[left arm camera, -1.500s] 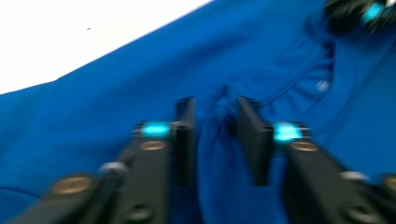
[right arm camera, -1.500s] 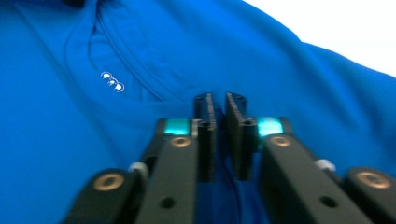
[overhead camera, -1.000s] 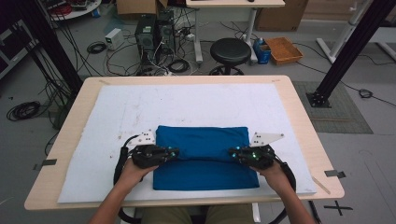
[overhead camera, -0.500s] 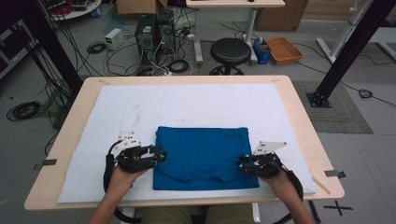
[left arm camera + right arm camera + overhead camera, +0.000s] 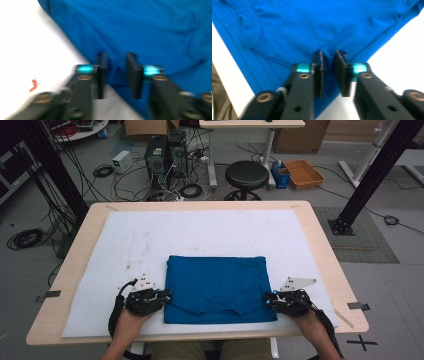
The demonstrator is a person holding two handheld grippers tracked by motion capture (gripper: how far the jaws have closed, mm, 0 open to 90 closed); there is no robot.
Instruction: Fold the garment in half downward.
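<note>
A pale wooden table is carrying a white rectangular mat, and a folded blue cloth garment is lying flat on the mat's near half, between the two hands. The left gripper is sitting at the cloth's left edge, its jaws parted with blue fabric between them. The right gripper is sitting at the right edge, jaws likewise apart, a small gap showing around the hem.

The high view looks down on the whole table; both gripper views face the blue cloth close-up.
</note>
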